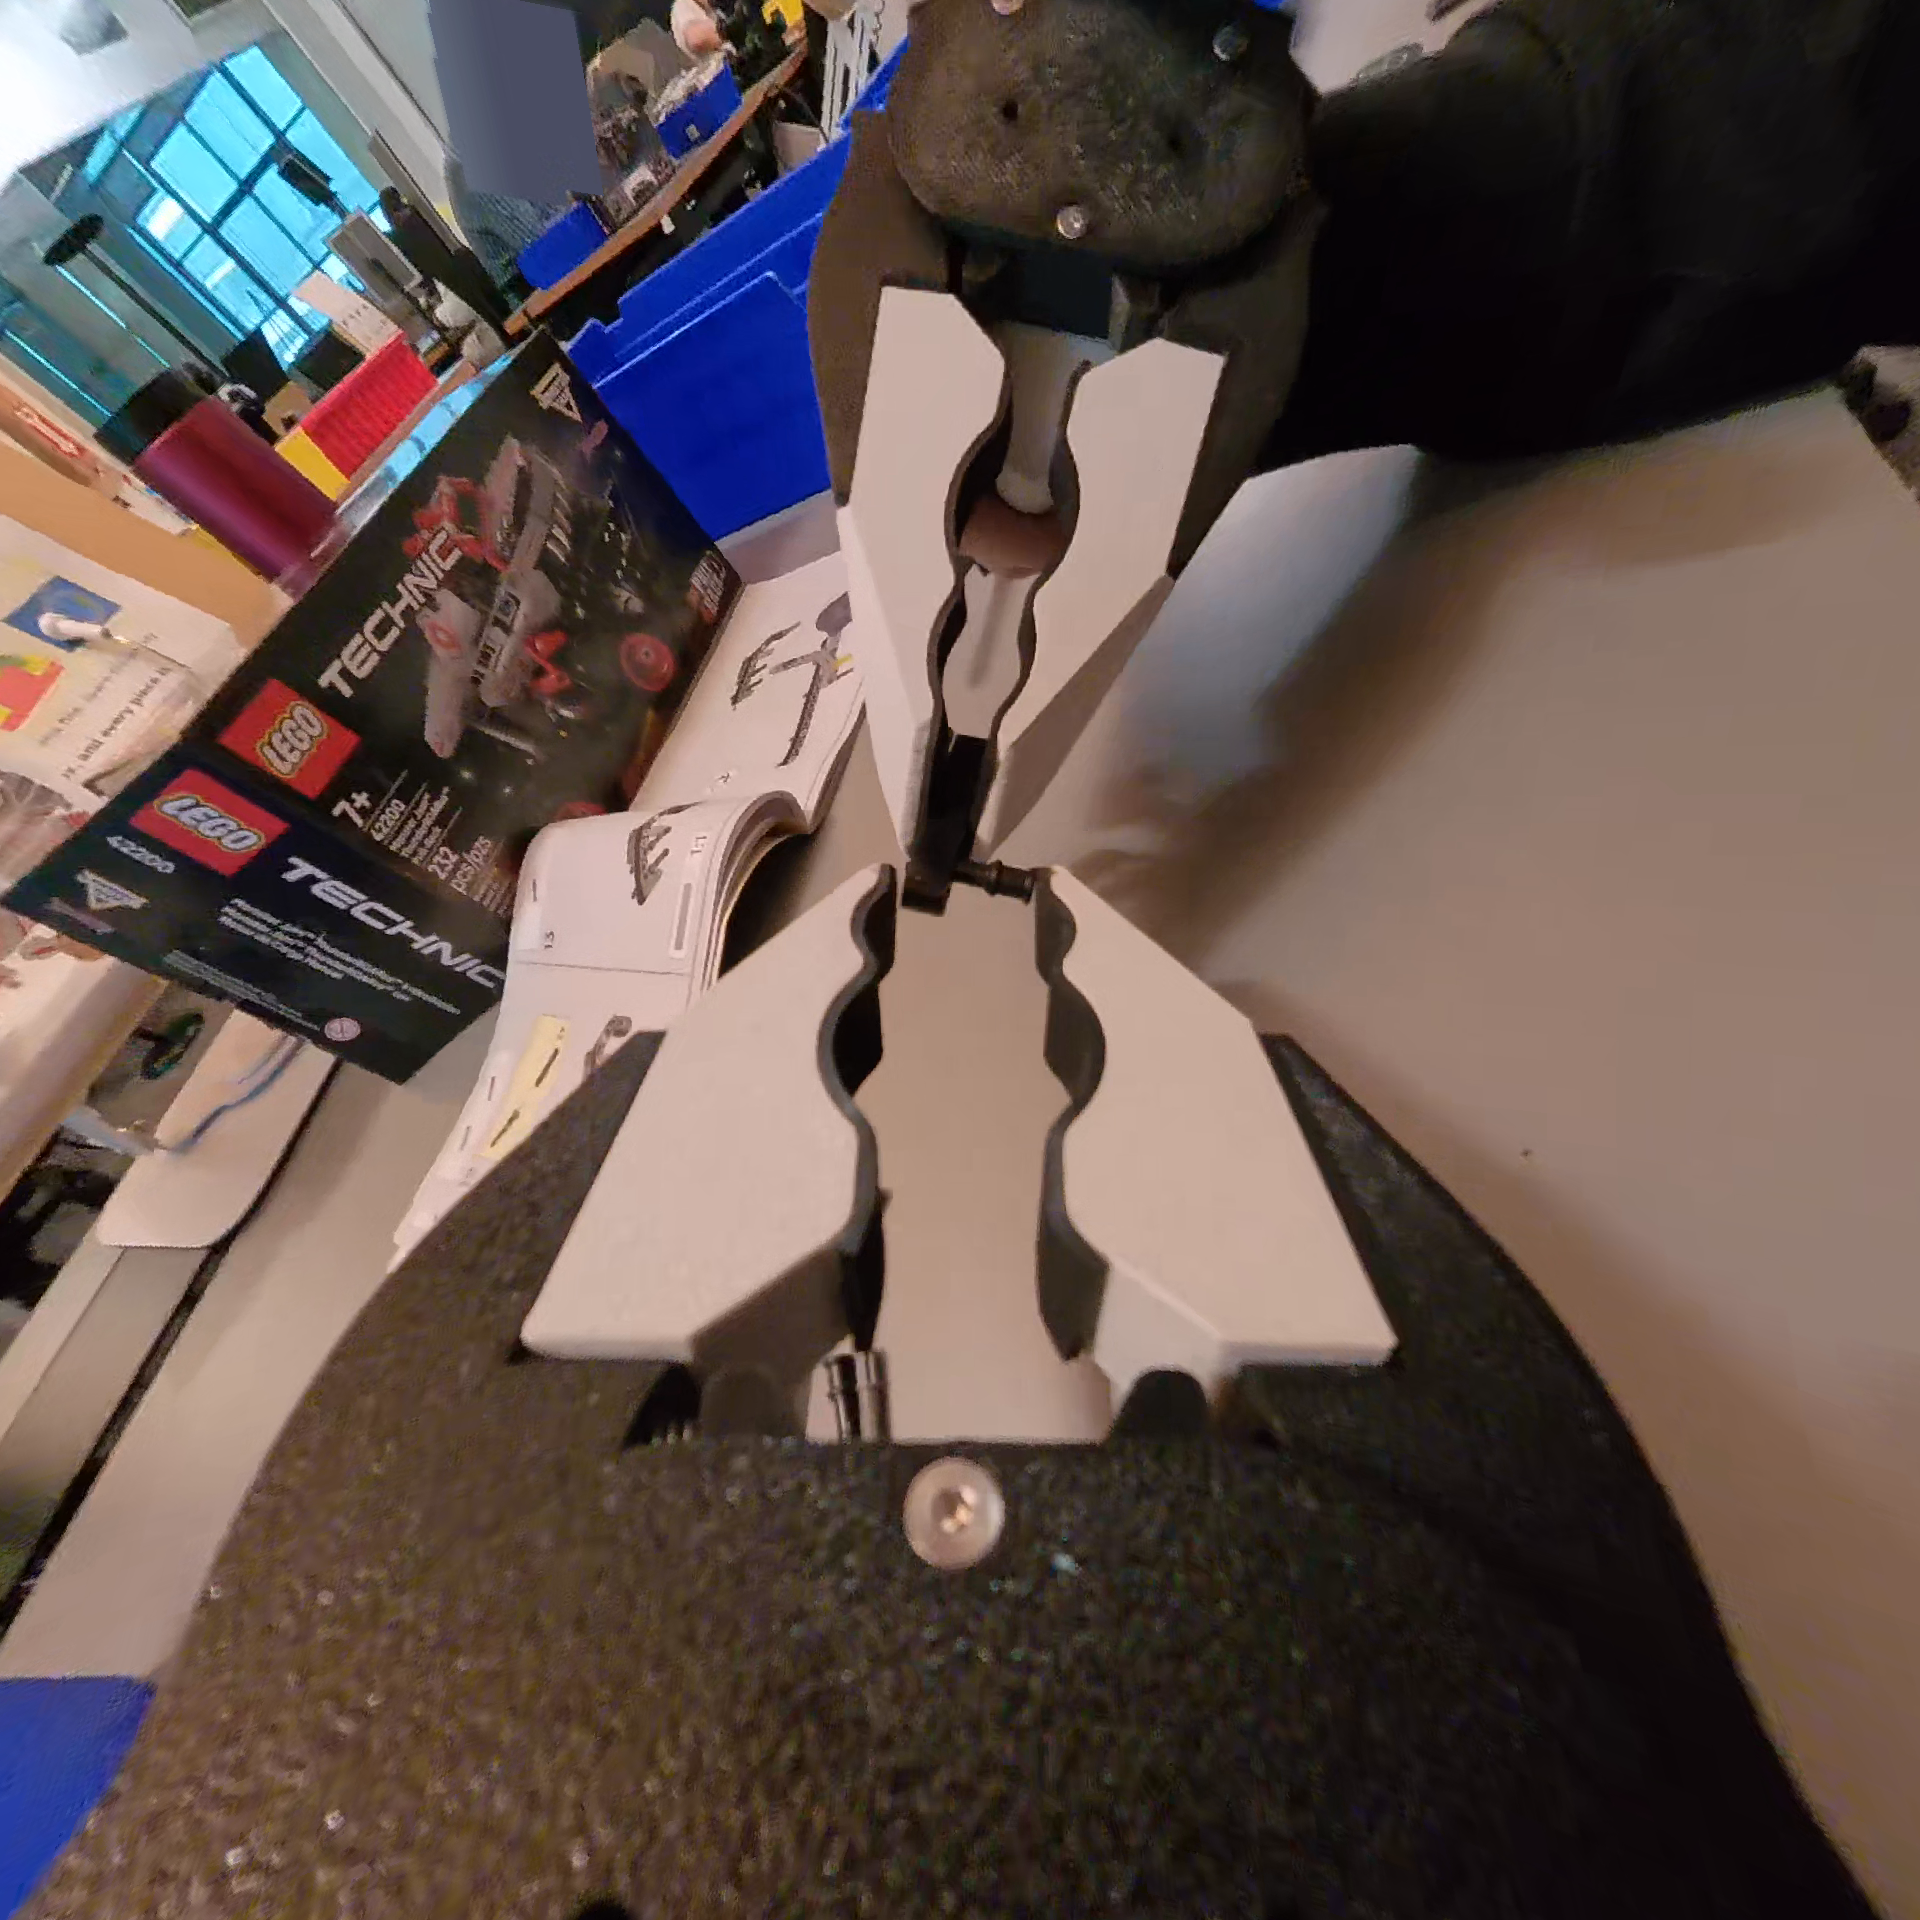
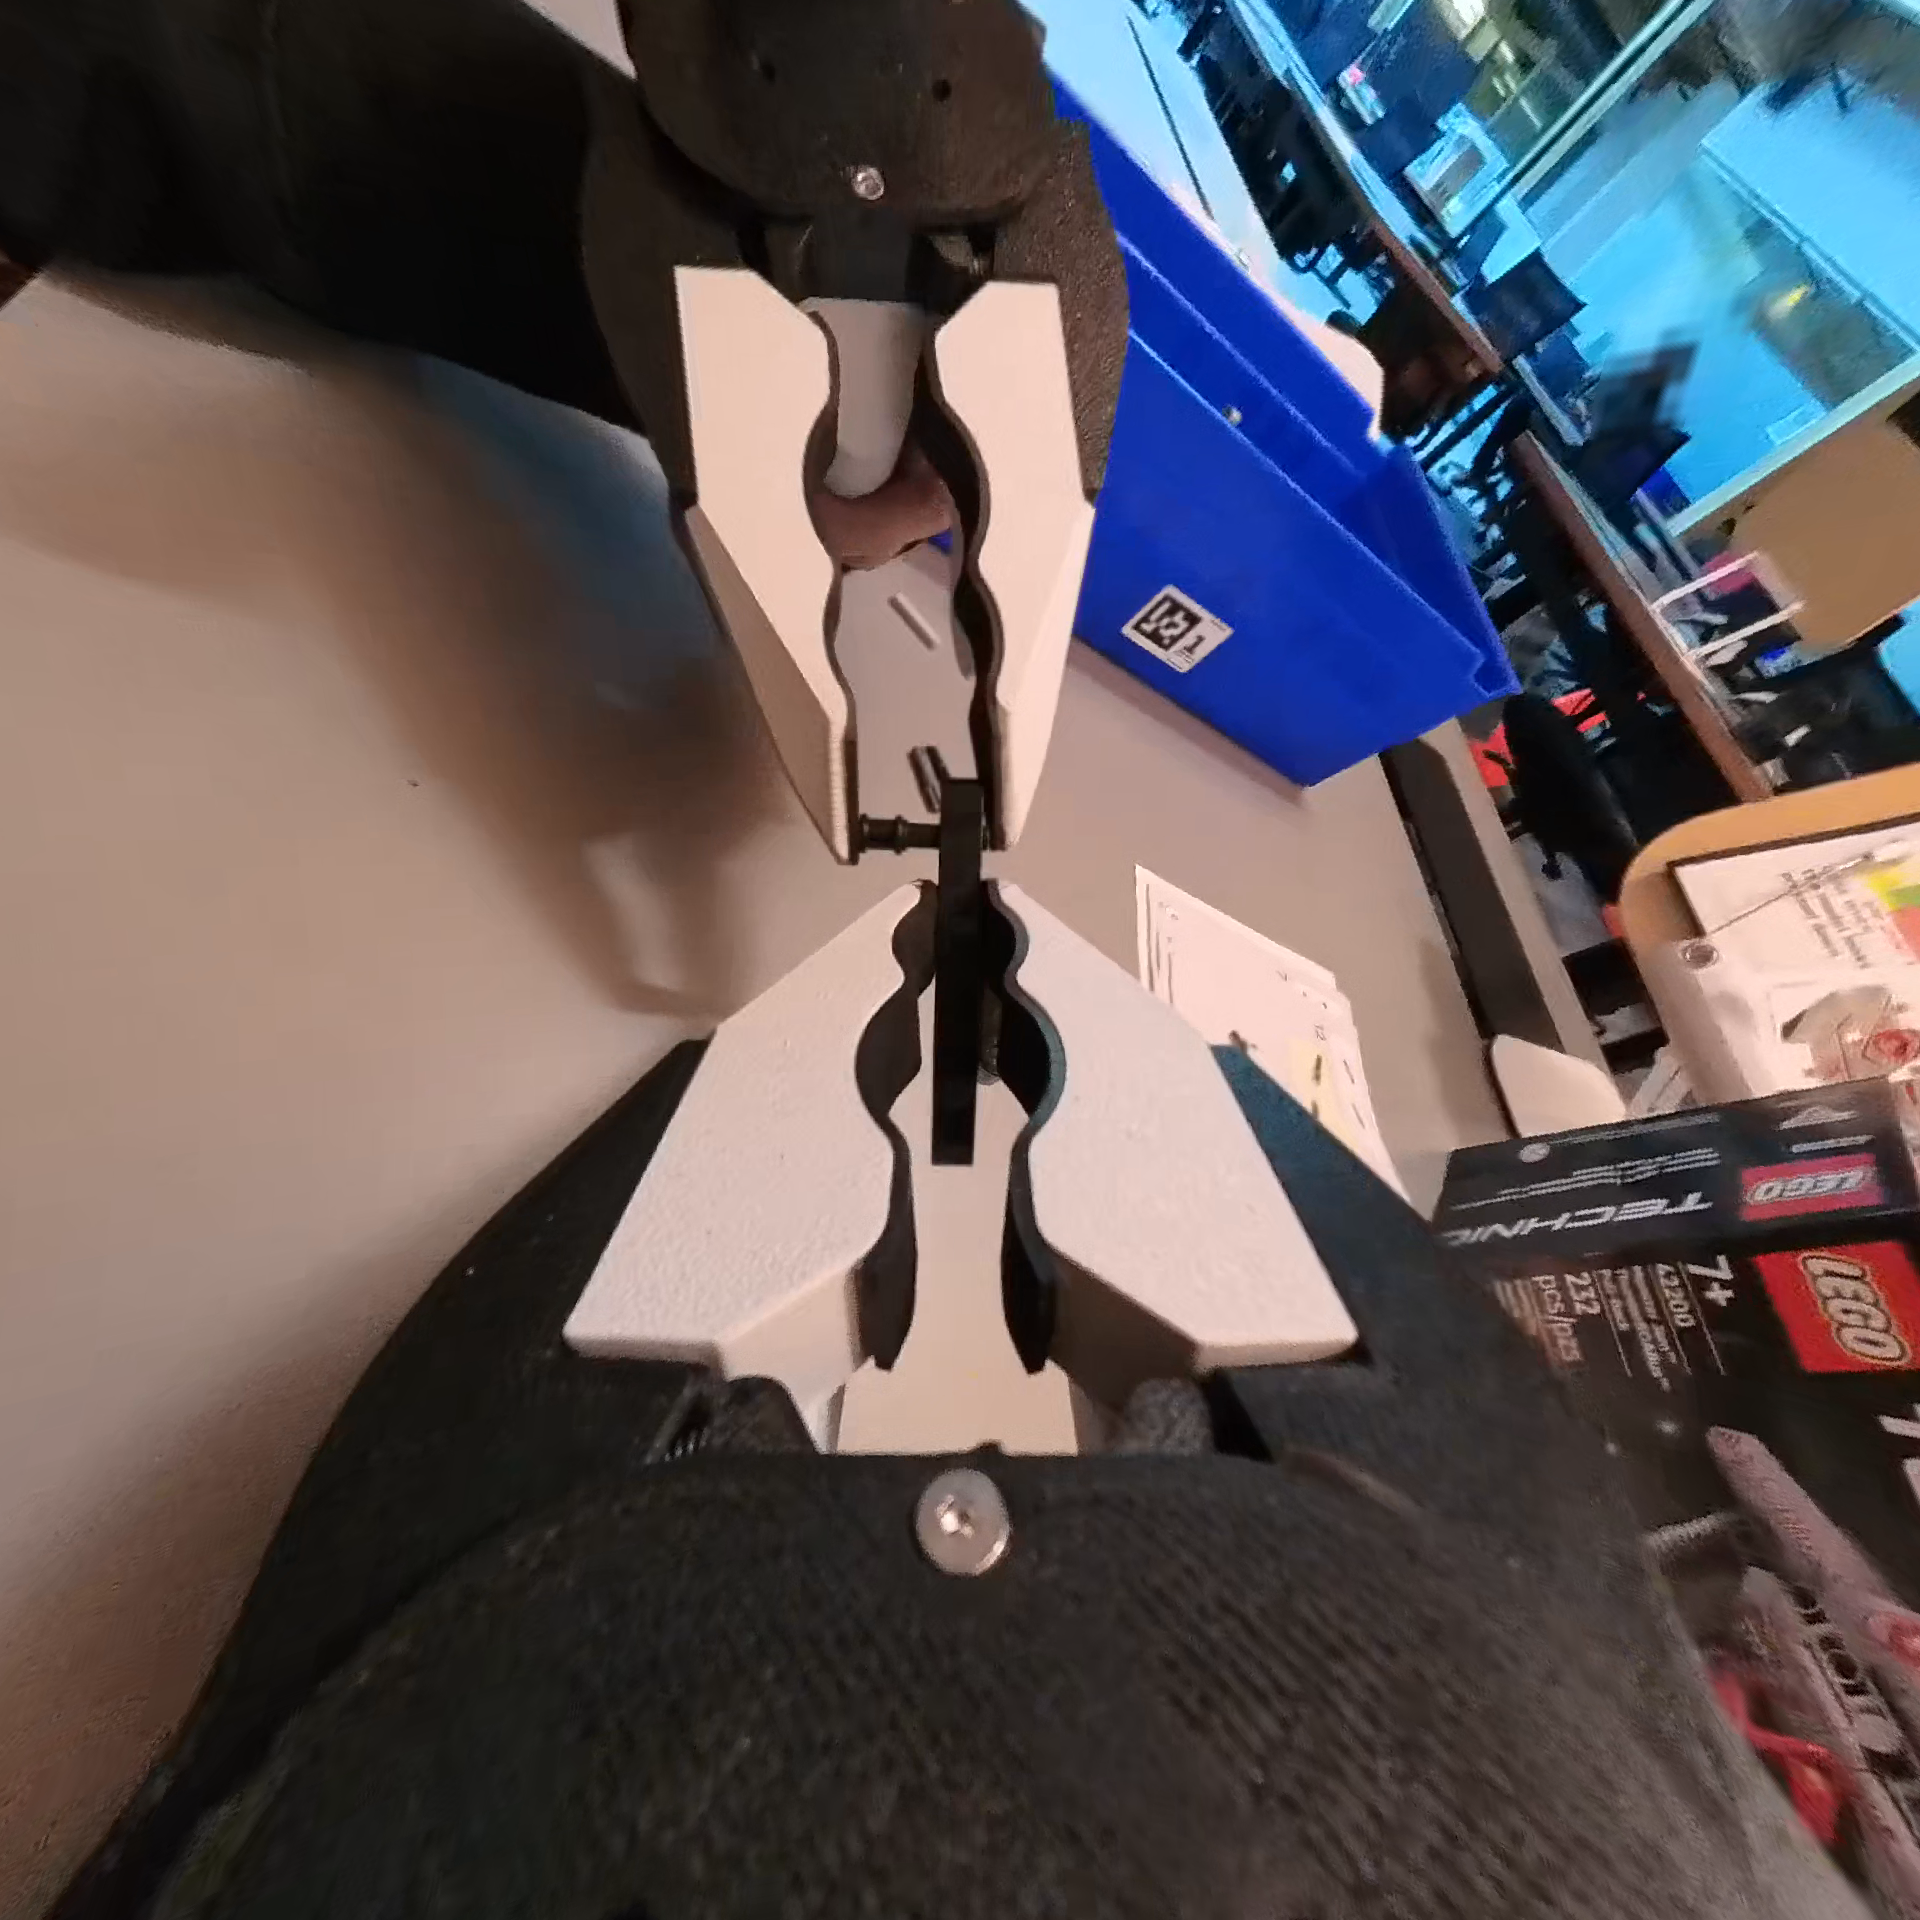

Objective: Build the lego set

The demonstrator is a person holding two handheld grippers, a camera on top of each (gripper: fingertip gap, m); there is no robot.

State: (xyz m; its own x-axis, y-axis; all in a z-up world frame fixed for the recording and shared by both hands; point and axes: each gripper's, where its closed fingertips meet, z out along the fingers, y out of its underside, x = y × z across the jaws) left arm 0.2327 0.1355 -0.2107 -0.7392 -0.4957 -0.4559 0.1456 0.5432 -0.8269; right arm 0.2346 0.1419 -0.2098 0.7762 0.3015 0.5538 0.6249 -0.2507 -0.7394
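Observation:
My right gripper point(image 2: 958, 894) is shut on a thin black beam point(image 2: 956, 1039), held edge-on with its end sticking out past the fingertips. My left gripper point(image 2: 923, 836) faces it tip to tip. A short black pin point(image 2: 899, 831) lies crosswise between the left fingertips, one end in the beam's end hole. One left fingertip is on the pin's free end and the other is against the beam. In the left wrist view the left gripper point(image 1: 966, 883) is at the bottom. There the pin point(image 1: 997, 878) juts sideways from the beam point(image 1: 951, 800), held by the right gripper point(image 1: 951, 831). Both grippers are above the table.
The grey table point(image 1: 1455, 831) lies below. A black set box point(image 1: 416, 727) and an open instruction booklet point(image 1: 665, 883) lie to one side. Blue bins point(image 1: 727, 364) stand behind, with a maroon cup point(image 1: 229, 488) farther off. A black sleeve point(image 1: 1610, 208) is behind the right gripper. Only a small space, under 4 cm, lies between the two pairs of fingers.

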